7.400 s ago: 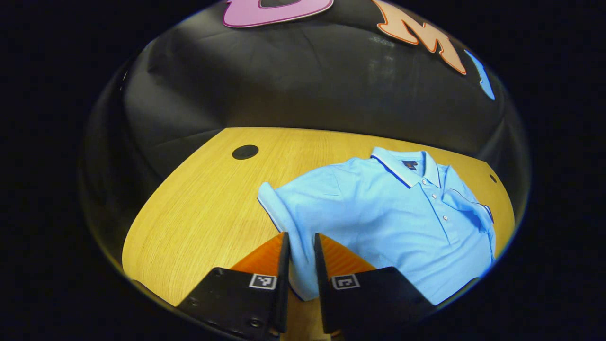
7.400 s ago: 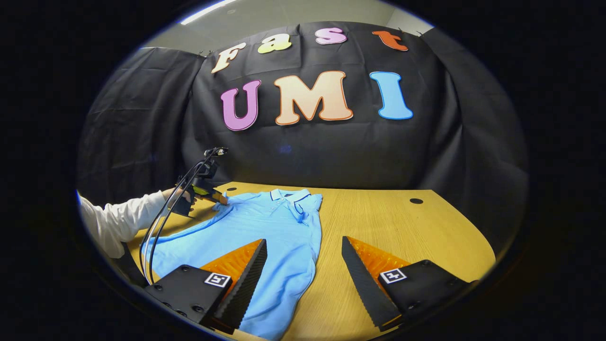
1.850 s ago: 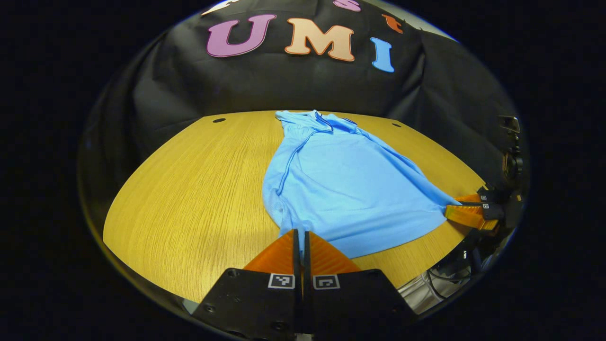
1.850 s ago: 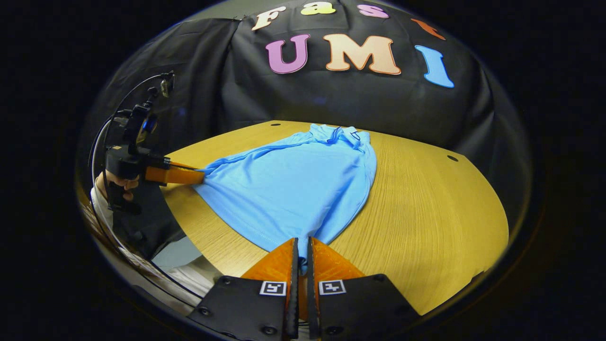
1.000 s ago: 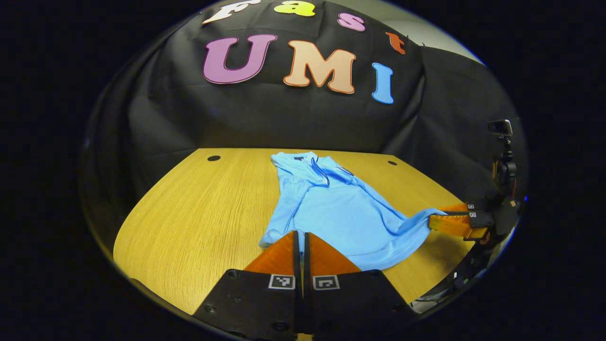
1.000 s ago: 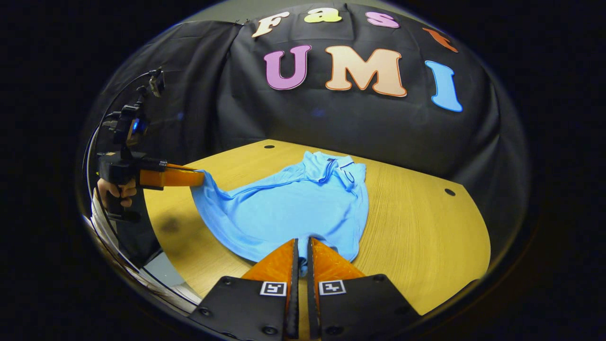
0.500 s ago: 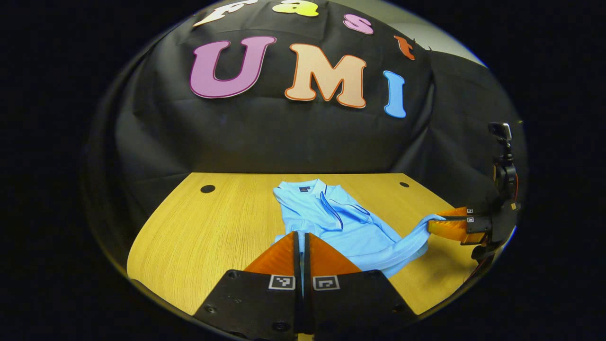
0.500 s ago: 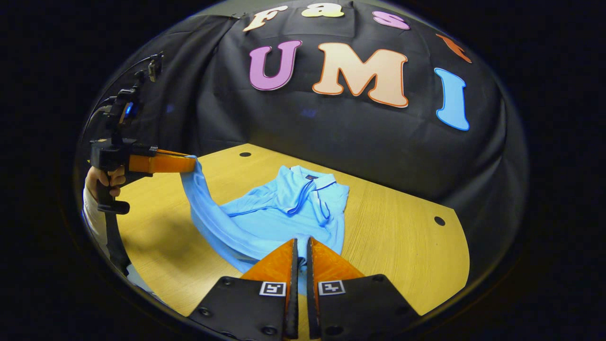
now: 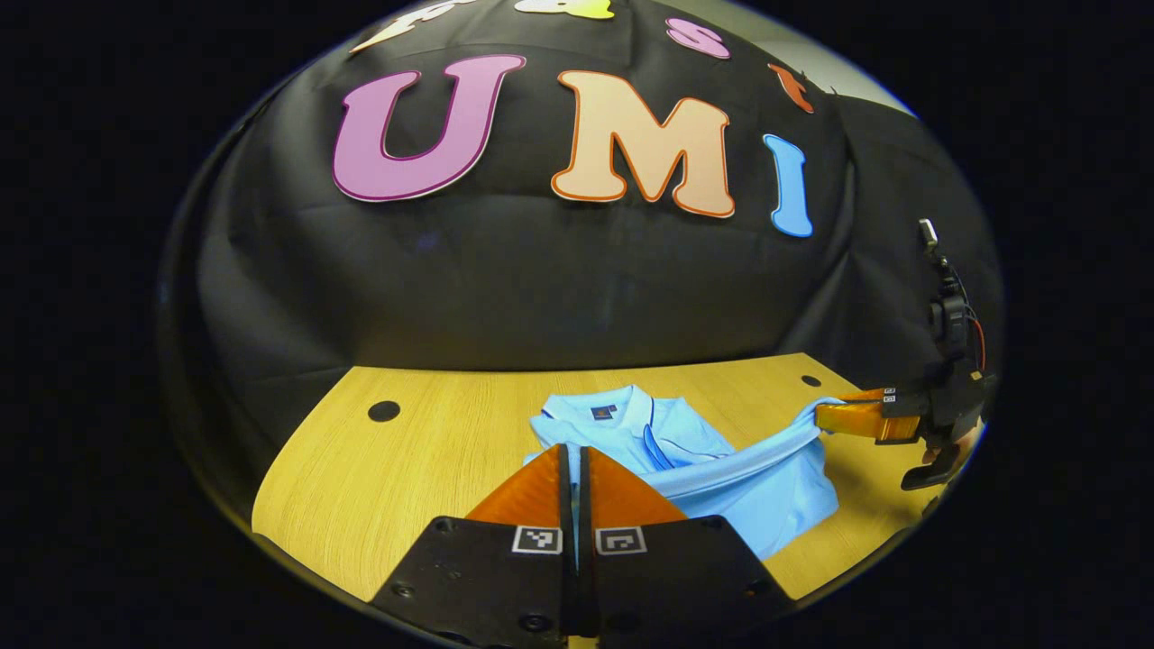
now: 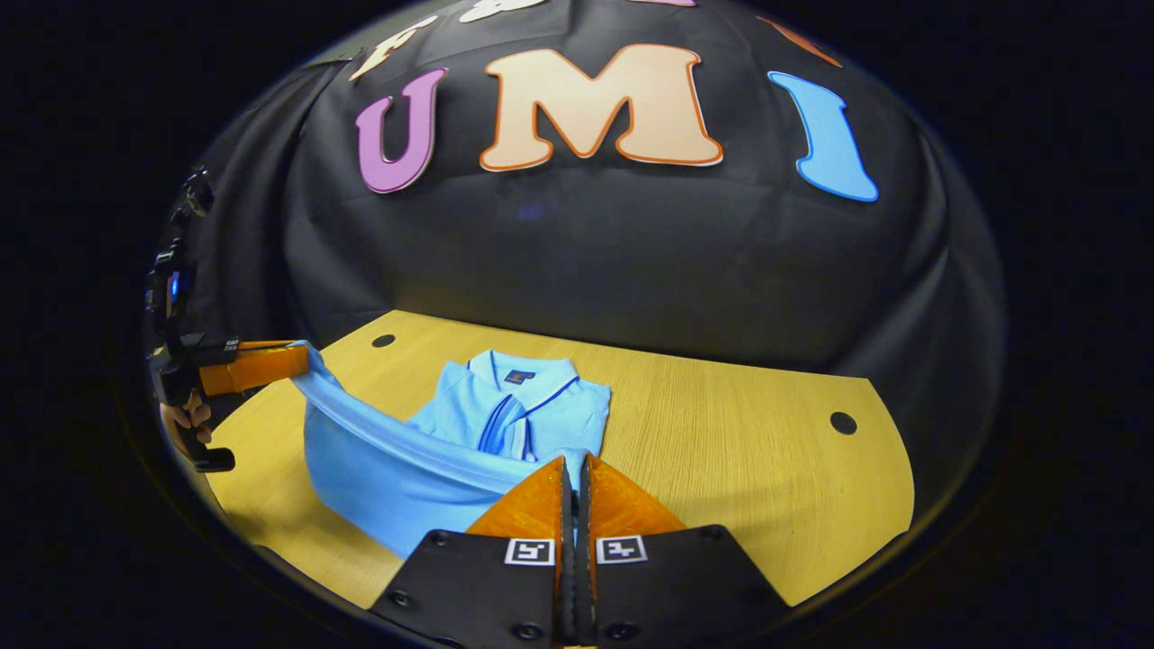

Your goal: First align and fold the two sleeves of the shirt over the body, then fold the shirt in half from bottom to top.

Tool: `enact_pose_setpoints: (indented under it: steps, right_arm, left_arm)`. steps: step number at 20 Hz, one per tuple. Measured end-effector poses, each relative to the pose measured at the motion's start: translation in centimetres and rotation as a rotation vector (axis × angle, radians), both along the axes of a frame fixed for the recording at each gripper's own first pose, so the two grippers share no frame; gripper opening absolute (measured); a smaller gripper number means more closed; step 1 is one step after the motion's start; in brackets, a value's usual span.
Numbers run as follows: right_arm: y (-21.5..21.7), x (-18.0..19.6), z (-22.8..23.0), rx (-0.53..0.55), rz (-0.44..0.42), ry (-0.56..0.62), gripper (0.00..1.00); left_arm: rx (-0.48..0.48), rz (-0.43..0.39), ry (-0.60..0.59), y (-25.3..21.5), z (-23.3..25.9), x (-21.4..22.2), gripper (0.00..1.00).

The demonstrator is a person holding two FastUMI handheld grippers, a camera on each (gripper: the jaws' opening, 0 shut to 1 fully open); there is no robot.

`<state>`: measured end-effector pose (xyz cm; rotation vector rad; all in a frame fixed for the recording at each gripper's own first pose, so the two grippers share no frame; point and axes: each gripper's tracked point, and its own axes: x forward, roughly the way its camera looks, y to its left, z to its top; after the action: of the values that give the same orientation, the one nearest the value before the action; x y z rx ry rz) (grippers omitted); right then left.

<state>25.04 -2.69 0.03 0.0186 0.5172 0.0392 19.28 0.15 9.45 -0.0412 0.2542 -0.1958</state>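
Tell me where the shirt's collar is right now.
In the right gripper view the collar lies flat on the wooden table, toward the black cloth wall, beyond the raised hem stretched between the left gripper and right gripper.

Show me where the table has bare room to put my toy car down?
The table is bare wood right of the shirt, out to a small dark hole. Left of the shirt, wood lies bare by another hole. The middle is crowded: both grippers hold the hem up.

Wooden table (image 9: 424, 451), seemingly two dark holes (image 9: 383, 411).
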Motion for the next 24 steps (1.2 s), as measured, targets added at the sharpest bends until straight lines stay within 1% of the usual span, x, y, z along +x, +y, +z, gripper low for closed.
enact_pose_setpoints:
  steps: [1, 2, 4, 7, 9, 11, 14, 15, 18, 19, 20, 21, 22, 23, 24]
  right_arm:
    - [-0.5, 1.2, -0.2, -0.003, -0.016, 0.001, 0.03]
    - [-0.9, 1.0, 0.4, -0.005, -0.028, -0.004, 0.02]
    - [-1.5, 3.2, 0.2, -0.008, -0.047, -0.003, 0.02]
    - [-1.8, 6.4, 0.2, -0.029, -0.063, -0.023, 0.02]
    - [-2.1, 8.5, -0.4, -0.064, -0.083, -0.037, 0.02]
    - [-2.1, 10.0, -1.7, -0.076, -0.102, -0.036, 0.02]
    - [-2.4, 12.1, -3.2, -0.086, -0.133, -0.048, 0.02]
    - [-2.5, 13.8, -3.9, -0.081, -0.146, -0.053, 0.02]
    - [-2.4, 14.6, -4.6, -0.038, -0.18, -0.051, 0.03]
    - [-2.5, 14.6, -4.5, -0.027, -0.18, -0.049, 0.08]
    - [-2.4, 14.5, -4.8, -0.016, -0.178, -0.04, 0.11]
    - [-2.3, 14.1, -5.0, 0.0, -0.174, -0.023, 0.2]
    - [-2.1, 13.8, -5.0, 0.016, -0.16, -0.016, 0.25]
    - [-2.1, 13.4, -4.8, 0.02, -0.148, -0.012, 0.48]
    - [-2.2, 12.8, -4.4, 0.011, -0.142, -0.02, 0.7]
  left_arm:
    - [-0.003, 0.004, 0.004, 0.0, 0.0, 1.1, 0.0]
    - [-0.012, 0.015, 0.013, 0.1, -0.3, 2.3, 0.0]
    - [-0.019, 0.039, 0.012, 0.5, -0.9, 4.7, 0.0]
    - [0.003, 0.084, 0.023, 1.1, -2.7, 8.3, 0.0]
    - [-0.012, 0.113, 0.03, 1.1, -3.9, 10.4, 0.0]
    - [-0.008, 0.148, 0.037, 1.5, -4.9, 12.0, 0.0]
    - [0.041, 0.182, 0.041, 1.8, -5.9, 14.2, 0.0]
    - [0.067, 0.19, 0.05, 1.9, -6.4, 14.5, 0.0]
    - [0.135, 0.21, 0.071, 2.1, -7.1, 15.0, 0.0]
    - [0.142, 0.198, 0.087, 1.9, -7.5, 14.9, 0.04]
    - [0.152, 0.203, 0.109, 2.0, -8.0, 14.6, 0.12]
    - [0.152, 0.195, 0.129, 1.9, -8.3, 14.3, 0.18]
    - [0.142, 0.191, 0.143, 1.8, -8.4, 13.8, 0.41]
    - [0.134, 0.196, 0.153, 1.9, -8.3, 13.2, 0.39]
    - [0.124, 0.202, 0.15, 2.1, -8.0, 12.9, 0.57]
